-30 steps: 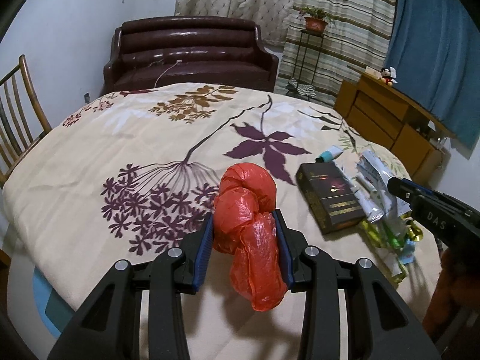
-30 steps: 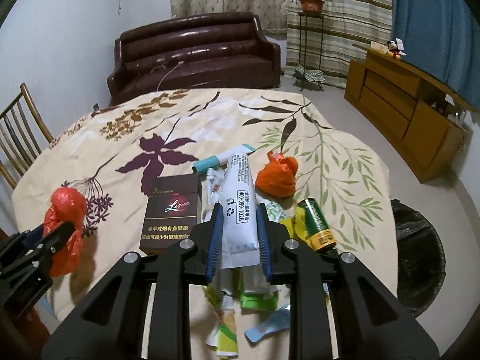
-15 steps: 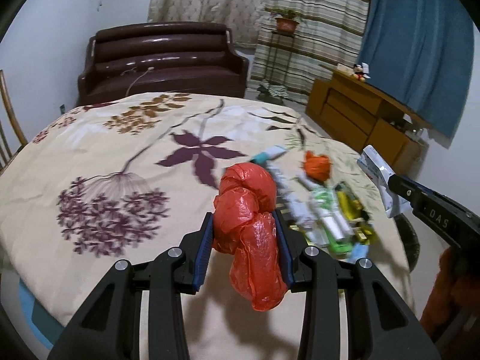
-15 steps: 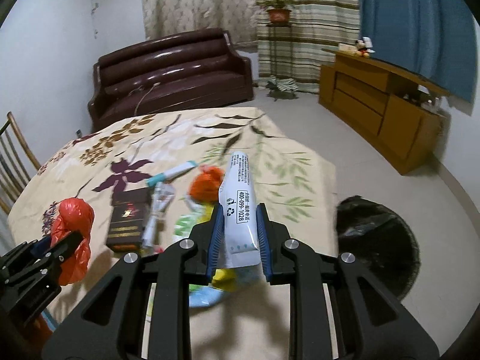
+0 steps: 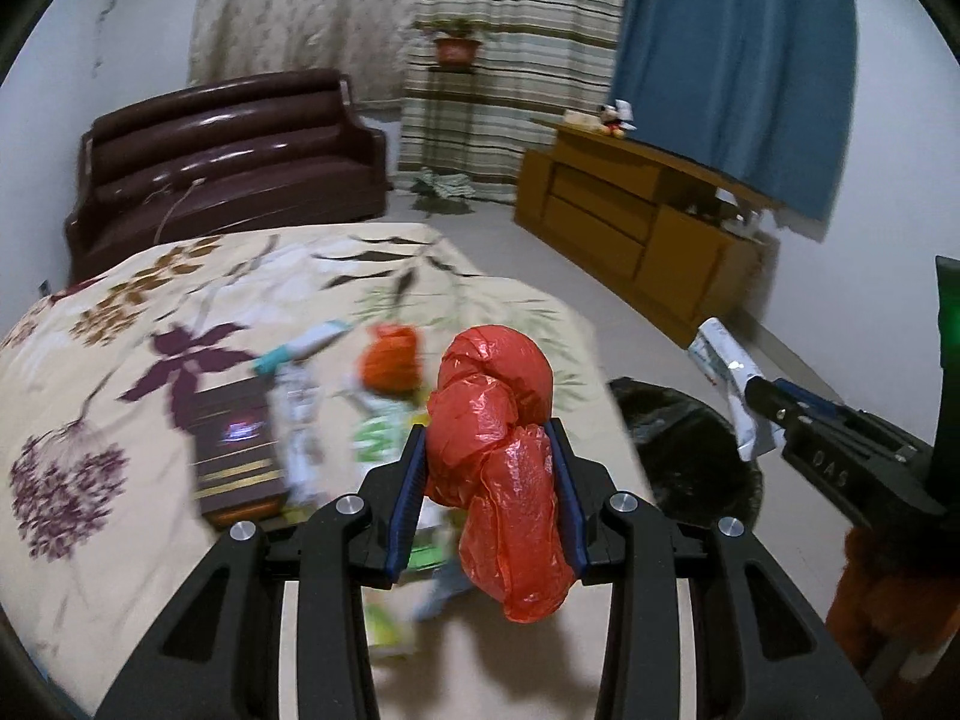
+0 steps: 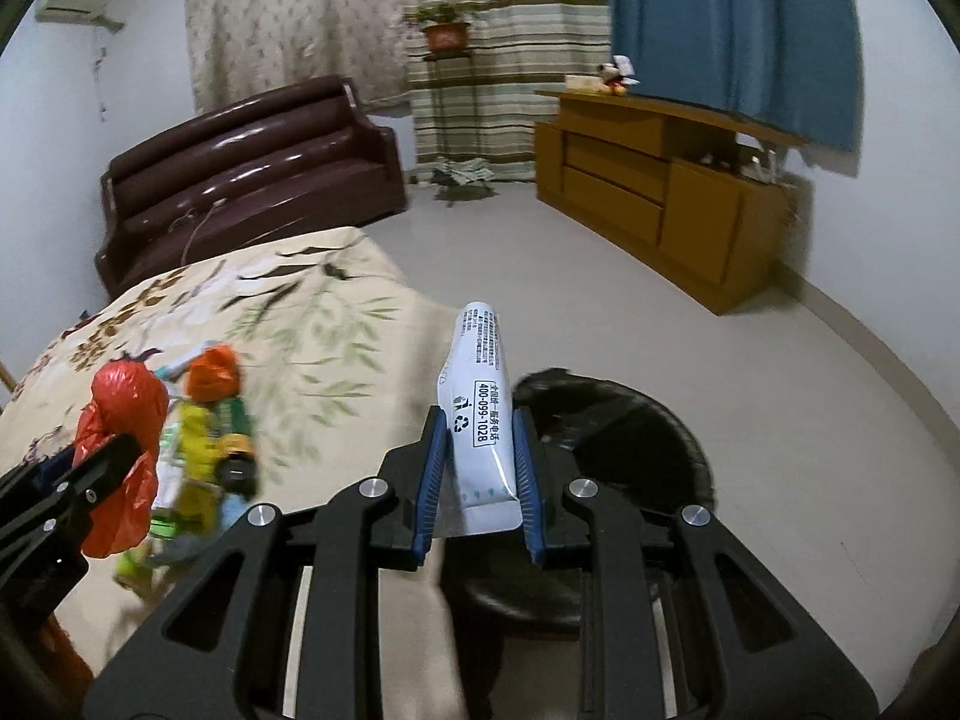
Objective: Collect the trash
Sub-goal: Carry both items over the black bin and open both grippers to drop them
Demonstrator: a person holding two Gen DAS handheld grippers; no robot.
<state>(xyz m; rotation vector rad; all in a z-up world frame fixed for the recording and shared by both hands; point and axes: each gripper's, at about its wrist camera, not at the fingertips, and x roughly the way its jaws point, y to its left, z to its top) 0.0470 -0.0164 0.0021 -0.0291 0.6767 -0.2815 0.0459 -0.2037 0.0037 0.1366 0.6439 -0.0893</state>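
The left gripper (image 5: 489, 495) is clamped on a crumpled red plastic bag (image 5: 501, 468), whose knotted top bulges above the blue pads while its tail hangs below them, held in the air over the right edge of the table. The right gripper (image 6: 480, 471) grips a white squeeze tube (image 6: 483, 420) near its crimped end, the tube pointing up and away with printed text facing the camera; it hangs past the table's right edge, above a black-lined trash bin (image 6: 630, 438) standing on the floor just beside the table. On the floral tablecloth (image 5: 180, 330), near that same right edge, lies the remaining litter: a small orange bag (image 5: 390, 354), a dark brown box (image 5: 237, 456) and a blurred heap of green, yellow and white wrappers (image 5: 372, 438) between them. A brown leather sofa (image 5: 228, 150) stands beyond the table's far edge.
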